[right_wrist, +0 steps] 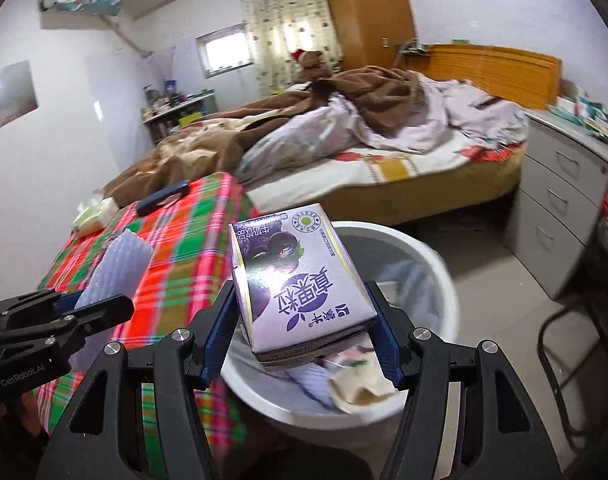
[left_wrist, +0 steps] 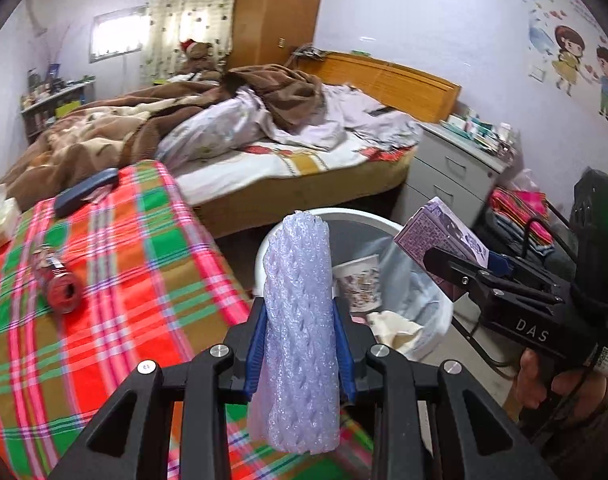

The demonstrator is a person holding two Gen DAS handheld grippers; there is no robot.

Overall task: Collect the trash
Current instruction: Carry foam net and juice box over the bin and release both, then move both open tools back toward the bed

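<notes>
My left gripper [left_wrist: 299, 344] is shut on a roll of white foam netting [left_wrist: 299, 320], which stands upright between the blue pads at the edge of the plaid table. My right gripper [right_wrist: 304, 332] is shut on a purple drink carton [right_wrist: 295, 280], held over the near rim of the white trash bin [right_wrist: 440, 264]. The left wrist view shows the same carton [left_wrist: 440, 236] and the right gripper [left_wrist: 460, 264] beside the bin [left_wrist: 344, 216]. Inside the bin lie a paper cup [left_wrist: 360, 284] and crumpled paper [left_wrist: 396, 328]. The foam netting [right_wrist: 119, 268] and the left gripper [right_wrist: 75, 308] show at the left of the right wrist view.
A red crushed can [left_wrist: 59, 284] and a dark case [left_wrist: 85, 192] lie on the plaid tablecloth [left_wrist: 143, 264]. A tissue pack [right_wrist: 93, 216] sits at its far corner. Behind stand an unmade bed [left_wrist: 263, 140], a grey drawer unit [left_wrist: 448, 172] and a metal chair frame [right_wrist: 564, 340].
</notes>
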